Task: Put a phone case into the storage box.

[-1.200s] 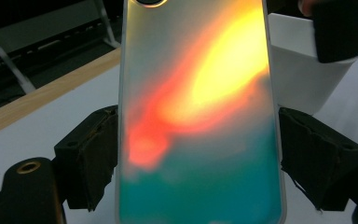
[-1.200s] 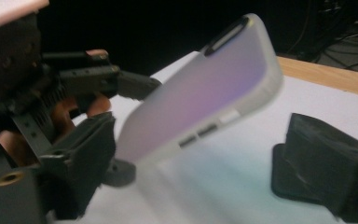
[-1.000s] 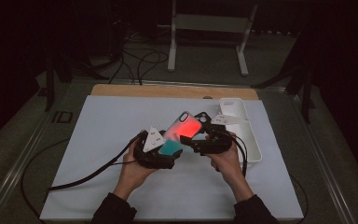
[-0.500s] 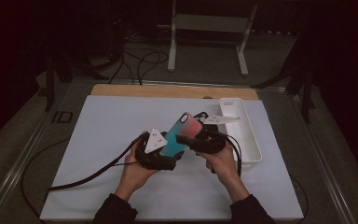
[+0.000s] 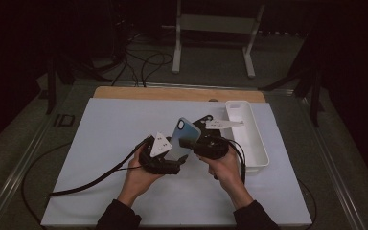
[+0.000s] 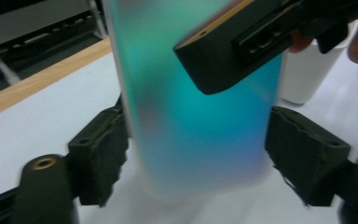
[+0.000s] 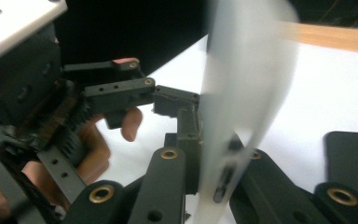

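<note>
Phone case [image 5: 184, 139] held up off the table [image 5: 100, 139], tilted, near the middle of the white mat and between both hands. Teal to blue across its face, pale and frosted along the rim in the left gripper view [image 6: 191, 116].

Left gripper [image 5: 165, 160] low and to the left of the case, grey three-cornered plate on top, cable trailing away toward the table's near-left edge. From its own camera, jaws set apart with the case's lower end standing between them — left pad touching the case's edge or nearly so, right pad just beside the other edge with a sliver of gap, so not clearly clamped.

Right gripper [image 5: 191, 143] close on the right, held by the right hand [image 5: 225, 165]. In the right gripper view [image 7: 214, 186] the case stands edge-on and blurred, rising from between the two jaws, which close tight against it — clamped on the case. Same gripper seen in the left gripper view as a dark jaw crossing the upper part of the case [image 6: 242, 42].

White tray [image 5: 249, 136] lying on the mat just right of the right gripper, long side running away from the person. Wooden board [image 5: 139, 93] along the far edge of the mat.
</note>
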`<state>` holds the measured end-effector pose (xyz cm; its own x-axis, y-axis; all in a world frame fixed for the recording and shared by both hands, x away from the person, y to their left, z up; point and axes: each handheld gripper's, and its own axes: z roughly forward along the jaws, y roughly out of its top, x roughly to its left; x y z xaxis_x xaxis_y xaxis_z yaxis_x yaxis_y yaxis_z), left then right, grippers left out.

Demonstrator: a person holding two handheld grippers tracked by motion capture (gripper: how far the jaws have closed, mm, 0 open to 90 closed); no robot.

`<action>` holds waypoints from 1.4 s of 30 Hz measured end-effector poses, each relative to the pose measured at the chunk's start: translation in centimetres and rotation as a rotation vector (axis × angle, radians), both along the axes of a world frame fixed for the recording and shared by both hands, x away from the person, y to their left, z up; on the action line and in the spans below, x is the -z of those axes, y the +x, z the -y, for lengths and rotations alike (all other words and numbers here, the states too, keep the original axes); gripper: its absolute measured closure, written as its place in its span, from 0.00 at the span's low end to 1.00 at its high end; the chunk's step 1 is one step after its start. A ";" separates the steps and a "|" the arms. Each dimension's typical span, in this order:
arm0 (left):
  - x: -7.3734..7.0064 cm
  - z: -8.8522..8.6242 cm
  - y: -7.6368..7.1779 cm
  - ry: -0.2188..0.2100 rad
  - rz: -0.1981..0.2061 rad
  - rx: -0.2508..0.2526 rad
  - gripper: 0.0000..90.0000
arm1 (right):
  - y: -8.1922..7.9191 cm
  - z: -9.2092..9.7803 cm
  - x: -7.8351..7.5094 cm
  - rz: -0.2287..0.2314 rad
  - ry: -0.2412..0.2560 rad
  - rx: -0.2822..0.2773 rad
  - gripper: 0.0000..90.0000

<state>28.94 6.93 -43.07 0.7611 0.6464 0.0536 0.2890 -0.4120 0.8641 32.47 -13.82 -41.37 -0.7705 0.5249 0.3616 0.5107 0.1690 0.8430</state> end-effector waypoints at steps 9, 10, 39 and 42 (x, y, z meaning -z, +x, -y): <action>-0.6 -0.8 0.2 -0.028 -0.028 0.015 0.22 | -0.1 0.8 -0.2 0.026 -0.013 0.014 0.96; -0.6 -0.9 0.2 -0.035 -0.033 0.018 0.22 | -0.1 1.0 -0.2 0.029 -0.012 0.014 0.96; -0.2 -0.9 0.5 -0.131 -0.137 0.212 0.23 | -1.3 3.0 -2.1 0.140 0.107 -0.182 0.96; -0.1 -0.8 0.5 -0.129 -0.137 0.237 0.29 | -1.5 2.8 -2.2 0.155 0.117 -0.213 0.96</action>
<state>29.42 7.71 -42.94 0.8861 0.4446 -0.1309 0.3152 -0.3712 0.8734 31.01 -16.59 -39.18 -0.9099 0.3066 0.2796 0.3377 0.1557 0.9283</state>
